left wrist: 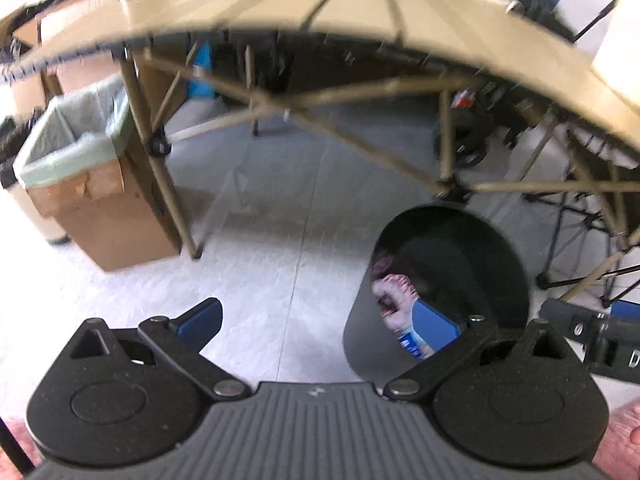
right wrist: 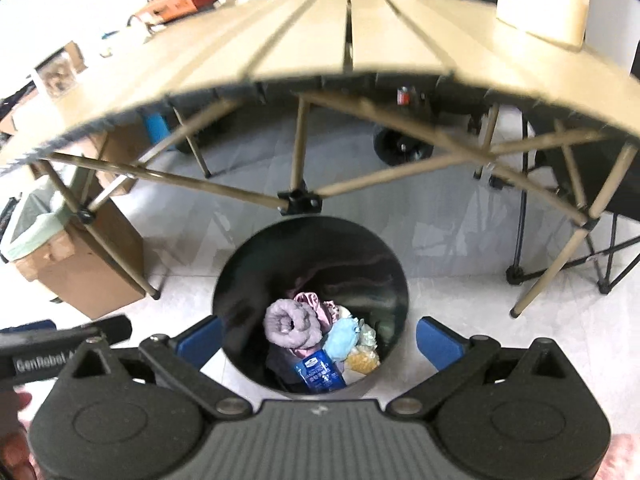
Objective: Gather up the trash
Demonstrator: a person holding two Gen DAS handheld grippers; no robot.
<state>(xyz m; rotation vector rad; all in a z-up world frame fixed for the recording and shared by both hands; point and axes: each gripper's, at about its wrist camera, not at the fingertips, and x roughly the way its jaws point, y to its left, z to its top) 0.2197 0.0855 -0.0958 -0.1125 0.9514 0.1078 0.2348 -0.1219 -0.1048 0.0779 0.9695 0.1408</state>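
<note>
A round black trash bin (right wrist: 240, 264) stands on the pale floor in front of a tan folding table. Inside it lie a rolled mauve cloth (right wrist: 290, 322), a light blue wad (right wrist: 340, 338), a yellow crumple (right wrist: 362, 362) and a blue packet (right wrist: 318, 374). My right gripper (right wrist: 318, 340) hovers above the bin mouth, open, nothing between its blue pads. In the left wrist view the bin (left wrist: 500, 264) sits to the right, and my left gripper (left wrist: 320, 324) is open and empty over bare floor beside it.
The tan slatted table (right wrist: 348, 40) spans the top with crossed legs (right wrist: 298, 200) just behind the bin. A cardboard box lined with a green bag (left wrist: 80, 152) stands on the left. A black folding chair frame (right wrist: 600, 264) sits right. Clutter lies beyond.
</note>
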